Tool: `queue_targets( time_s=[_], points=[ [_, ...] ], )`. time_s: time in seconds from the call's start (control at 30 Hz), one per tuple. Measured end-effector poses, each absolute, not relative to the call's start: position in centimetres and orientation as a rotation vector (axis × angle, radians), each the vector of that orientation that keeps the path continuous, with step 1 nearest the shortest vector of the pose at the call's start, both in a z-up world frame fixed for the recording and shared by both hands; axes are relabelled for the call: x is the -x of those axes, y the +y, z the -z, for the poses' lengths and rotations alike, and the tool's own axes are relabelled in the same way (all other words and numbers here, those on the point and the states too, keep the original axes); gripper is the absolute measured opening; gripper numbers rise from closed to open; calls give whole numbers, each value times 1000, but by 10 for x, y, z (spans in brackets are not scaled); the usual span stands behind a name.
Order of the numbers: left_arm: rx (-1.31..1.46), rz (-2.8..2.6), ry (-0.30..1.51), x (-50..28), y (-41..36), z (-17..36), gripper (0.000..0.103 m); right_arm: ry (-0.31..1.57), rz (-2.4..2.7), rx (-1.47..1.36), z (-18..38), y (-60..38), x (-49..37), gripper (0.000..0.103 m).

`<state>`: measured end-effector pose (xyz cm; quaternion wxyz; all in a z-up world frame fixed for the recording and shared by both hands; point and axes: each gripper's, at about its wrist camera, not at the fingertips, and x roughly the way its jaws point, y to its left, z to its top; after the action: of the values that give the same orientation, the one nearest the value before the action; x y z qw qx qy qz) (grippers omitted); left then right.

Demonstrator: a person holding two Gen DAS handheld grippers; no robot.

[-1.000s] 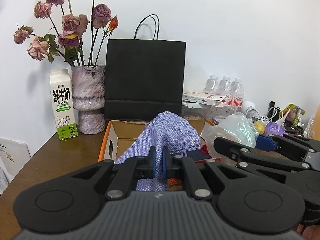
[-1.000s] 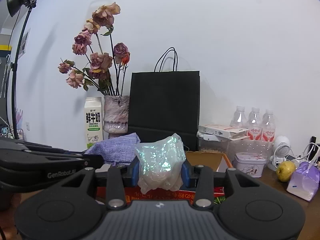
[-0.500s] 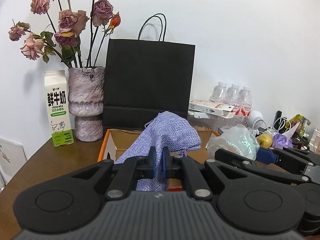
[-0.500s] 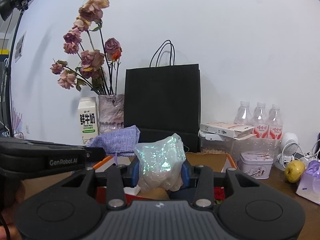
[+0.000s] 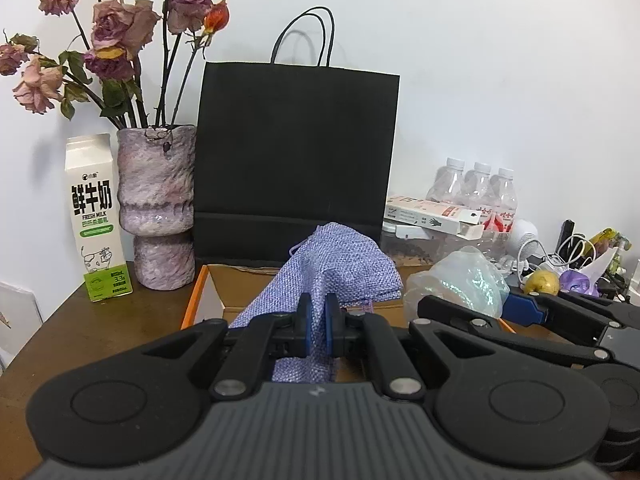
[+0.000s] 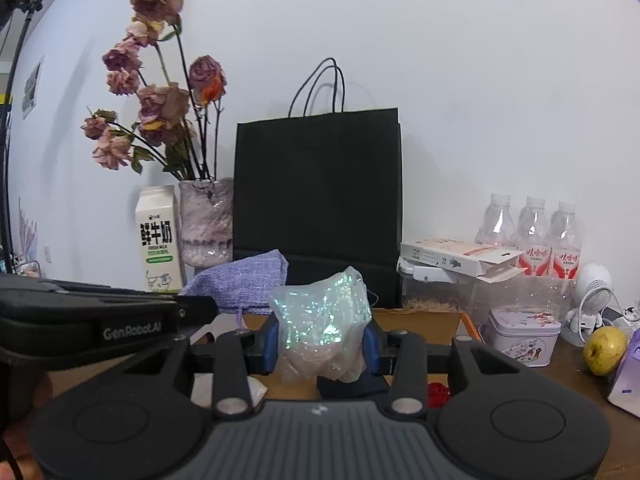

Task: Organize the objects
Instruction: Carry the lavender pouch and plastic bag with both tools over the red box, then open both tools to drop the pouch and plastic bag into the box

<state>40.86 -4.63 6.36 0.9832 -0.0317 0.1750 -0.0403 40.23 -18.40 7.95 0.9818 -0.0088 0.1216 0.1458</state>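
Carrying step, both grippers loaded, by my read.

Left wrist view: left gripper (image 5: 316, 322) has jaws pinched nearly together on the purple woven pouch (image 5: 332, 268), which hangs above the open cardboard box (image 5: 200, 300) w/ orange edge. Black paper bag (image 5: 296, 152) stands behind the box, milk carton (image 5: 98, 220) and vase (image 5: 158, 204) to its left.

Right wrist view: right gripper (image 6: 320, 346) jaws are partly closed, squeezing the iridescent plastic bag (image 6: 320, 320) from both sides, held over the box (image 6: 420, 314). Tin (image 6: 520, 334) and pear (image 6: 604, 350) sit at right.

Next, prob.: pick a drop spot for each, lower until supported, then release. Soft items, so they may sag or snag on the box rim.
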Motion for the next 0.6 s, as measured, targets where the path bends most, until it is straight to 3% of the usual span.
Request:
queue_targets(
  time_s=[0.5, 0.53, 0.6],
  points=[
    [60, 82, 379, -450, -44, -53, 10, 331, -253, 28, -64, -185, -446, 43],
    [62, 77, 378, -452, -44, -52, 16, 338, -249, 27, -62, -185, -448, 48],
    [62, 57, 371, -453, -43, -52, 42, 344, -235, 24, -60, -186, -450, 59]
  ],
)
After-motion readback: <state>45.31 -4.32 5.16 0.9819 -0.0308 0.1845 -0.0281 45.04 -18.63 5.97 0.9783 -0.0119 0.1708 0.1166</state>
